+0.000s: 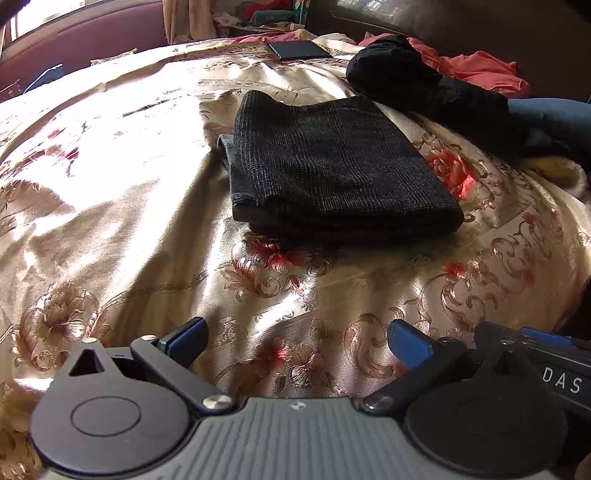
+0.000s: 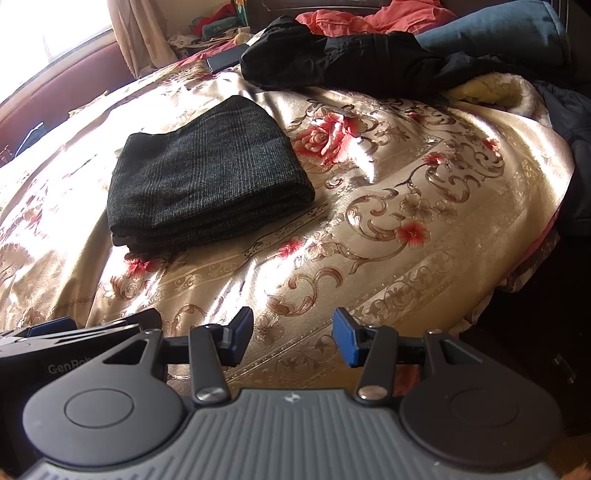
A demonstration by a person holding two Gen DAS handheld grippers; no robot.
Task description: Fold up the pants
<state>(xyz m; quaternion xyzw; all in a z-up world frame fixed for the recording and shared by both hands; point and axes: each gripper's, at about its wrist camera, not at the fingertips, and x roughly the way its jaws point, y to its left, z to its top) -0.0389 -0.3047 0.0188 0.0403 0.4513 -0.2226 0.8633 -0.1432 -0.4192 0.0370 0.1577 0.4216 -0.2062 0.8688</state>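
The dark grey checked pants (image 1: 332, 166) lie folded in a thick flat rectangle on the gold floral bedspread (image 1: 110, 221); they also show in the right wrist view (image 2: 207, 177). My left gripper (image 1: 297, 341) is open and empty, held back from the pants near the bed's front. My right gripper (image 2: 293, 339) is open and empty, also short of the pants, which lie ahead to its left. Each gripper's body shows at the edge of the other's view, the right (image 1: 546, 365) and the left (image 2: 55, 350).
A heap of black clothing (image 2: 332, 62), a coral garment (image 2: 369, 18) and a blue cushion (image 2: 498, 33) lie at the far right of the bed. A dark phone (image 1: 299, 50) lies at the far edge. The bed drops off on the right (image 2: 535, 258).
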